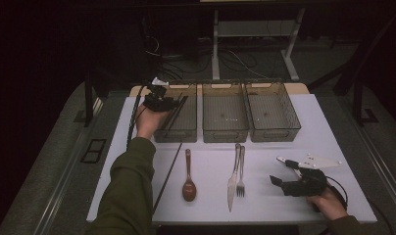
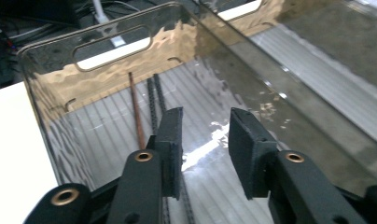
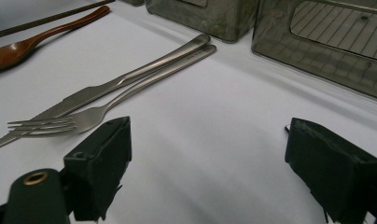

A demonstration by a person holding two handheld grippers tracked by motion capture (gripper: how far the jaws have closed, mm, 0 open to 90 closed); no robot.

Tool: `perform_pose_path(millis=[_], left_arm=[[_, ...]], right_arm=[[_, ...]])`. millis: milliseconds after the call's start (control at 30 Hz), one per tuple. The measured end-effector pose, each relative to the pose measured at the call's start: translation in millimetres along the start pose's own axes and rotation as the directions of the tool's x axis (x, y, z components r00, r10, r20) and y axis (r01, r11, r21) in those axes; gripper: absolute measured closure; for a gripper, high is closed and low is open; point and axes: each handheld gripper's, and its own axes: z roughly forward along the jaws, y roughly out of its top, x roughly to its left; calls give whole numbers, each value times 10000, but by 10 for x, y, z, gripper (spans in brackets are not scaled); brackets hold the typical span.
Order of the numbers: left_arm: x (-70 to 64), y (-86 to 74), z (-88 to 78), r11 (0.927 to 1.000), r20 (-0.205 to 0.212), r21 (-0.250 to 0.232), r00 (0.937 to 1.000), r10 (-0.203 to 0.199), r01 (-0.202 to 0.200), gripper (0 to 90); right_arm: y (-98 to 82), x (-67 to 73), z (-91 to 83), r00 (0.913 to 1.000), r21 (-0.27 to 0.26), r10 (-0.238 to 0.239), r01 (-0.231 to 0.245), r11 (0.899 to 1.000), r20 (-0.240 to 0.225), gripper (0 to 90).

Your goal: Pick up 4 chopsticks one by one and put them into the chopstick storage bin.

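- Right tongs [image 1: 280,181] rest wide and empty on the bench [image 1: 333,196], near right, beside the fork [image 1: 240,174] and knife [image 1: 233,178].
- Left tongs [image 2: 205,140] hang part-open and empty over the far-left bin [image 1: 179,120].
- Chopsticks [image 2: 152,100] lie inside that bin; one chopstick [image 1: 167,176] waits on the bench.
- Thin, light, stiff and probably slippery: pinch it mid-length.

Your high view is dim overall: the white table [image 1: 264,161] takes most of the light, while the floor and the far room sink into near black, darkest at the corners. Shadows on the table are soft and short. In your left gripper view, glare ripples across the clear bin [image 2: 144,60] wall and a bright streak lies on its floor; the near jaws are slightly soft. Your right gripper view is evenly lit, with the fork [image 3: 60,122] sharp and the near jaws blurred.
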Motion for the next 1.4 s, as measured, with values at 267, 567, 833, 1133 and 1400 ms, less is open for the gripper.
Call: perform_pose_path(millis=[267, 567, 833, 1133, 1400], left_arm=[[-101, -21, -184, 9997, 493, -49, 9985, -237, 240, 519], [-223, -132, -417, 9993, 630, -122, 9974, -352, 360, 478], [-352, -232, -596, 9991, 841, -368, 9963, -196, 228, 451], [-517, -416, -758, 9995, 904, -319, 9959, 1, 28, 434], [-703, -686, -826, 10000, 645, 0, 9979, 59, -59, 458]], right_arm=[[0, -1, 0, 10000, 1, -4, 4, 10000, 35, 142], [0, 1, 0, 10000, 25, -7, 7, 10000, 40, 142], [1, 2, 1, 10000, 25, 8, -9, 10000, 70, 142], [1, 2, -1, 10000, 12, -5, 5, 10000, 76, 142], [1, 3, -3, 10000, -4, 16, -16, 10000, 90, 142]])
